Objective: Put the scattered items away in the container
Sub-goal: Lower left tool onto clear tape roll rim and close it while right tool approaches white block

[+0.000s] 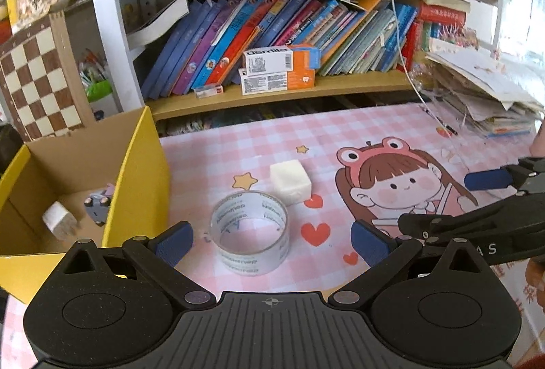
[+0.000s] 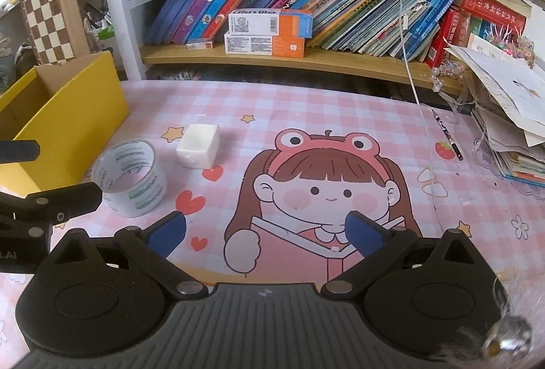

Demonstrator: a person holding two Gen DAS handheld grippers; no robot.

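Observation:
A roll of clear tape (image 1: 250,232) stands on the pink checked mat, just ahead of my open left gripper (image 1: 272,244) and between its blue pads. Behind the roll sits a white cube (image 1: 290,181). The yellow cardboard box (image 1: 136,171) stands to the left; inside it lie a white charger plug (image 1: 58,219) and a small grey toy (image 1: 98,202). In the right wrist view the tape roll (image 2: 131,176) and white cube (image 2: 198,150) lie to the left of my open right gripper (image 2: 269,232), which holds nothing. The yellow box (image 2: 68,110) is at far left.
A bookshelf (image 1: 272,89) with leaning books and stacked toothpaste cartons (image 1: 277,69) runs along the back. A pile of papers (image 2: 504,117) and a pencil (image 2: 448,134) lie at the right. A white cable (image 2: 414,89) hangs down onto the mat. A chessboard box (image 1: 34,79) stands behind the yellow box.

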